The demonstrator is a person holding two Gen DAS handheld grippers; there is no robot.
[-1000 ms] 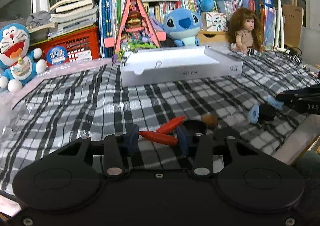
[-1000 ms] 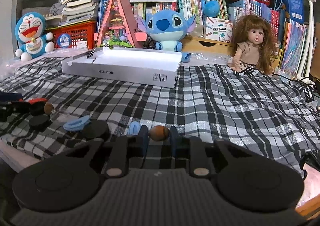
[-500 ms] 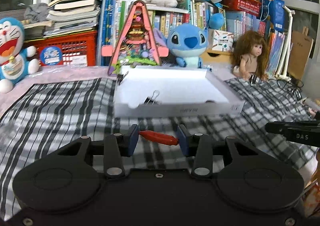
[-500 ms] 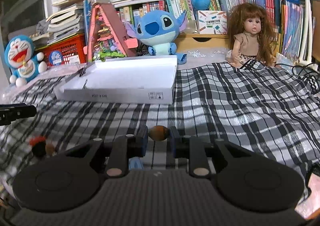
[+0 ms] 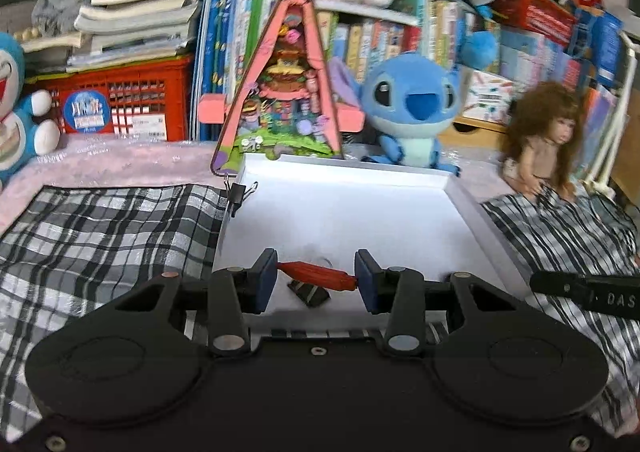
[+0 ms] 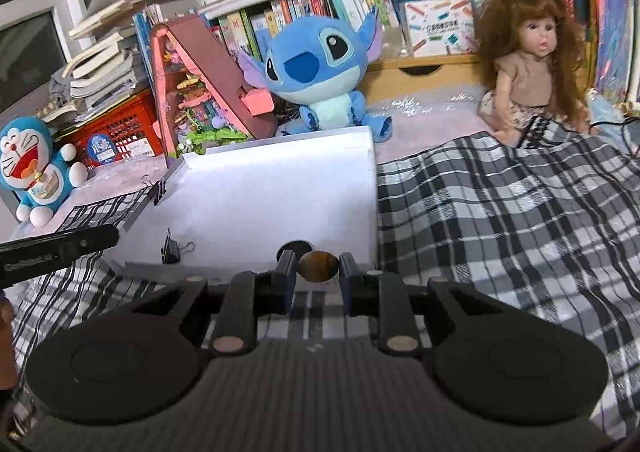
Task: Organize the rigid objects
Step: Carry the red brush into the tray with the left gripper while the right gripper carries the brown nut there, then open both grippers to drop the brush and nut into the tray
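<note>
My left gripper [image 5: 316, 278] is shut on a red stick-shaped piece [image 5: 318, 275] and holds it over the near edge of the shallow white box [image 5: 472, 211]. A black binder clip [image 5: 310, 294] lies in the box just under the red piece. My right gripper [image 6: 318, 270] is shut on a small brown oval bead [image 6: 319, 267] and holds it at the near wall of the same white box [image 6: 370, 187], where the binder clip [image 6: 172, 250] and a dark round piece [image 6: 296, 246] lie.
Another binder clip [image 5: 239, 193] grips the box's far left corner. Behind the box stand a pink triangular toy house [image 5: 286, 91], a blue plush [image 5: 412, 107], a doll [image 5: 548, 139], a red crate [image 5: 120, 99] and books. A plaid cloth [image 6: 500, 211] covers the table.
Both grippers have lifted off the cloth with their pieces and moved forward to the white box. The loose pieces on the cloth have dropped out of view.
</note>
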